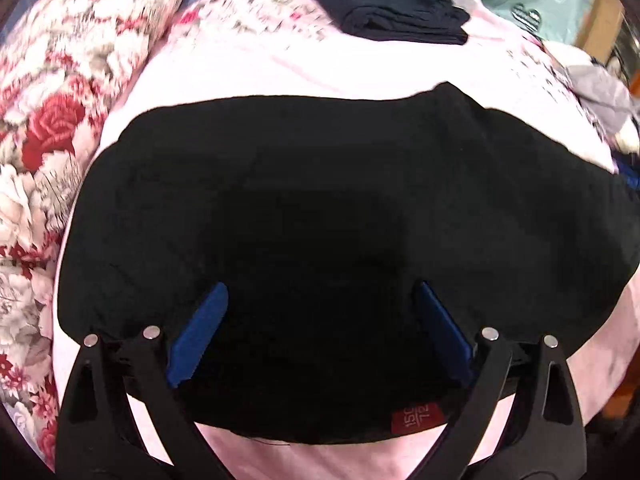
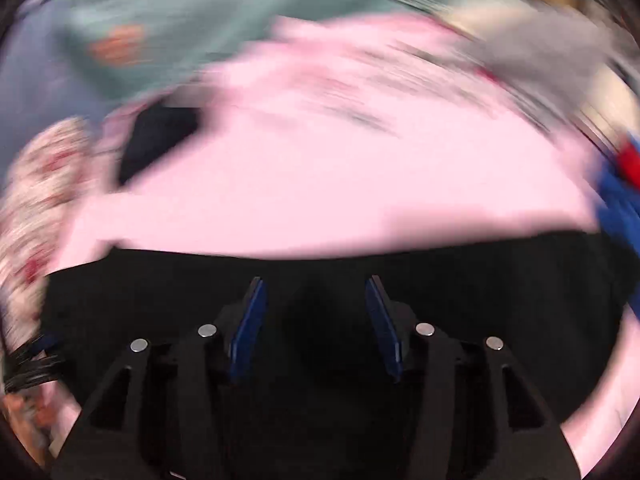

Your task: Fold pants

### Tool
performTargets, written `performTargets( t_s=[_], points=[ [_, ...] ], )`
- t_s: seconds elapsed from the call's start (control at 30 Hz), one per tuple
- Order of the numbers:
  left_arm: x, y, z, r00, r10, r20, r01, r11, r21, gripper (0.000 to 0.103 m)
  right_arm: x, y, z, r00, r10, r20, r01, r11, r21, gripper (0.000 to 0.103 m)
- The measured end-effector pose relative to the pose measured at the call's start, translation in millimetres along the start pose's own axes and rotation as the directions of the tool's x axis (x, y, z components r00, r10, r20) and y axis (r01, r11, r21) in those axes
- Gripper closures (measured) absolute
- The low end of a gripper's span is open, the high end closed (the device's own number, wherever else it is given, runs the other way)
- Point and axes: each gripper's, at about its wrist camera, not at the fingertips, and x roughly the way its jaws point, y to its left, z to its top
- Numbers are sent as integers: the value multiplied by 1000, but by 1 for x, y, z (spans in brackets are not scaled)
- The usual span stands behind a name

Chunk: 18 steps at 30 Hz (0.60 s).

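Left wrist view: the black pants [image 1: 320, 208] lie spread flat on a pink bedsheet [image 1: 248, 64], filling most of the frame. The left gripper [image 1: 320, 292] hangs right over them with its jaws wide open, blue pads [image 1: 200, 332] well apart and nothing pinched between them. A small red label [image 1: 418, 422] sits at the near edge of the pants. Further back there's a folded dark garment [image 1: 392, 8], and a floral quilt [image 1: 60, 80] runs down the left side.

Right wrist view: super blurry. The right gripper [image 2: 316, 284] is over the same black pants [image 2: 320, 280] near their far edge, jaws partly open, not clamping any fabric. Pink bedsheet [image 2: 340, 180] beyond, some grey cloth [image 2: 540, 52] top right.
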Motion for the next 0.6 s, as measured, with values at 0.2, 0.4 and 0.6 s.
performTargets(
  t_s=[0.2, 0.4, 0.6],
  points=[
    [-6, 6, -1, 1000, -26, 11, 26, 999, -40, 7, 62, 138, 31, 979, 188, -75, -203, 922, -330, 49],
    [-9, 13, -5, 997, -72, 34, 74, 996, -54, 7, 139, 207, 45, 948, 220, -230, -300, 858, -418, 49],
    [-8, 15, -7, 995, -94, 35, 95, 995, -34, 7, 153, 206, 45, 920, 235, -313, -355, 838, -415, 95]
  ],
)
